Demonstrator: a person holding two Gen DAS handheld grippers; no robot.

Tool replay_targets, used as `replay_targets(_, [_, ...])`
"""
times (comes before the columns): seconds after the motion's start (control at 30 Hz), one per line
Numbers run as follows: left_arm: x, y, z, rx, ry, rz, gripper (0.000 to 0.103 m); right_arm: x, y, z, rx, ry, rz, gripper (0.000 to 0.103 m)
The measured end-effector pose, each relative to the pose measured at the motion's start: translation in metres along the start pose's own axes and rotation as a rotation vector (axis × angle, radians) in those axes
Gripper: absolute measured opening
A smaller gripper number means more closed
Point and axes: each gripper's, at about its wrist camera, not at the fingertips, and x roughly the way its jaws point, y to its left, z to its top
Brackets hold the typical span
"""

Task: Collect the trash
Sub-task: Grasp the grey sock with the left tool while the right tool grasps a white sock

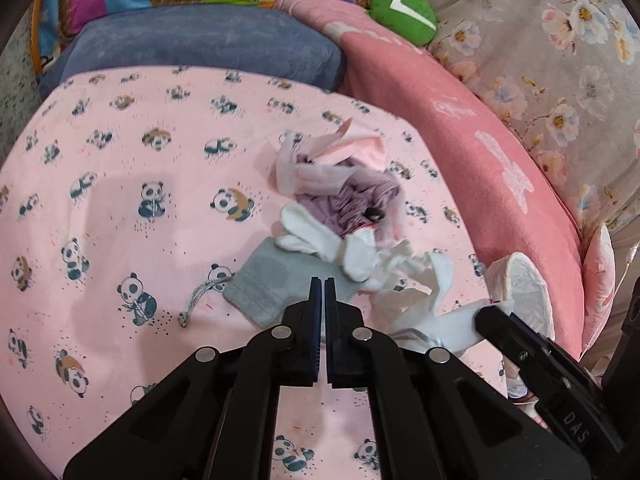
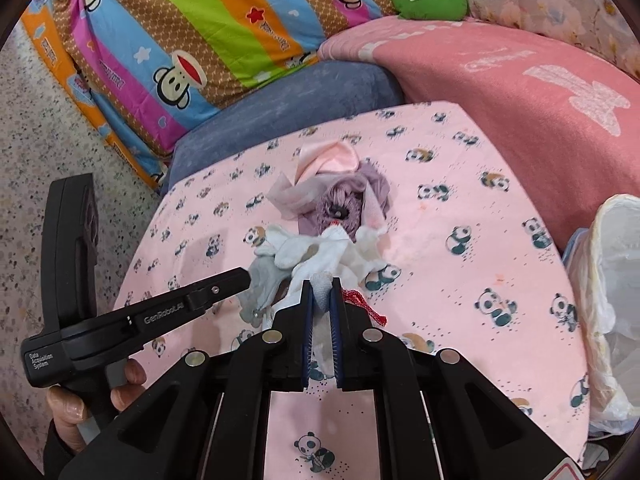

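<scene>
Right wrist view: right gripper [image 2: 321, 286] pinches a white cloth scrap [image 2: 320, 264]; left gripper [image 1: 321, 286] is closed, empty. Lift slowly toward the bag [image 2: 612, 280].

A speckled terrazzo floor [image 2: 36, 128] borders a panda-print pink sheet [image 1: 120, 208], blue cushion [image 1: 200, 48] and striped cartoon pillow [image 2: 192, 40].

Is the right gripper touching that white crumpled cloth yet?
Touching. The right wrist view shows the right gripper closed on a fold of the white crumpled cloth, pinched between both fingers.
</scene>
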Motion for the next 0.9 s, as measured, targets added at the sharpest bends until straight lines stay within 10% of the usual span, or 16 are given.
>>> replay_targets(0.23, [-0.014,-0.016,0.001,0.083,-0.046,0.07,0.003,-0.036,-0.008,0.014,0.016,-0.081,0.001,0.01])
replay_targets(0.43, [0.004,-0.024,-0.011,0.242,-0.041,0.176,0.066,-0.053,-0.02,0.021,0.041,-0.104,-0.002,0.01])
replay_targets(0.77, [0.05,-0.01,-0.014,0.285,0.047,0.191,0.066,-0.049,-0.031,0.02,0.066,-0.09,-0.018,0.009])
replay_targets(0.9, [0.056,-0.001,-0.018,0.241,0.087,0.151,0.038,-0.044,-0.033,0.019,0.076,-0.082,-0.026,0.009])
